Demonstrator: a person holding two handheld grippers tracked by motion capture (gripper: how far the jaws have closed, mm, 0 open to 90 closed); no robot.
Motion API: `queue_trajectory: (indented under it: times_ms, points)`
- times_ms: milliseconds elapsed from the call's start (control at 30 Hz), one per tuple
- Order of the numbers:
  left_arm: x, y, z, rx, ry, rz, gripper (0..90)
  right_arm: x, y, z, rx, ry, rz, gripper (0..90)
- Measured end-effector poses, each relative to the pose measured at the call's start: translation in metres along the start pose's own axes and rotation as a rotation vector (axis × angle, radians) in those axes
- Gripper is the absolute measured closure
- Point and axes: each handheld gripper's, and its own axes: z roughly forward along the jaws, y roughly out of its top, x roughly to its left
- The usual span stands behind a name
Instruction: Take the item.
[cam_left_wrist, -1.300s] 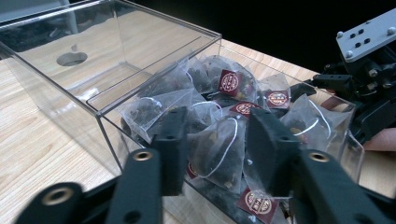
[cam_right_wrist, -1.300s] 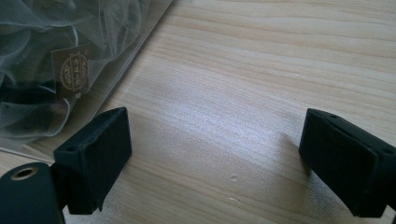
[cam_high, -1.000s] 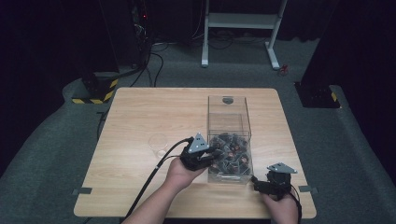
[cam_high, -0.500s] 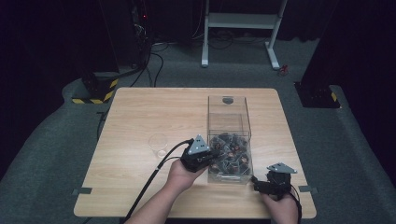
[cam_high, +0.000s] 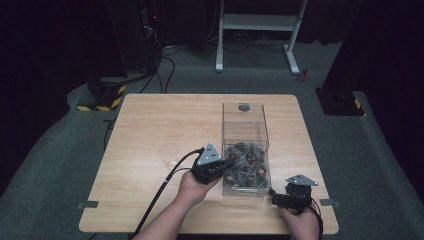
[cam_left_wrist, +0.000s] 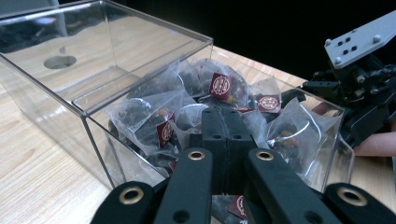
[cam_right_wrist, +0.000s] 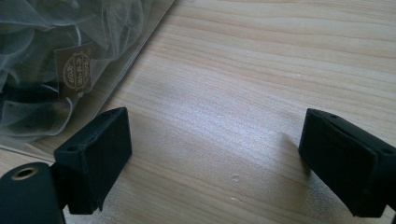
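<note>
You are holding your left hand-held gripper (cam_left_wrist: 223, 140), jaws pressed together with nothing visibly between them, over the tea sachets (cam_left_wrist: 219, 86) in the clear box (cam_high: 245, 150), while your right hand-held gripper (cam_right_wrist: 212, 154), jaws wide apart, is resting on the surface (cam_right_wrist: 261, 74) just beside it.

— What do the handheld tools look like?
— The left gripper (cam_left_wrist: 223, 122) has matte black jaws on black link arms with brass-ringed pivot holes. A grey three-cornered plate with small screw holes tops it, and a black cable trails off.
— And the other?
— The right gripper (cam_right_wrist: 212, 154) has blocky black jaws and carries the same grey plate. Forearms are bare.
</note>
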Motion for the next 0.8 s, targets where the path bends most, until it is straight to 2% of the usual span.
queue_trajectory:
  times_ms: [800]
  points:
    - [0.001,0.007,-0.013,-0.062,0.006,-0.012,90.0,0.000,0.000,0.000,0.000,0.000,0.000,9.3]
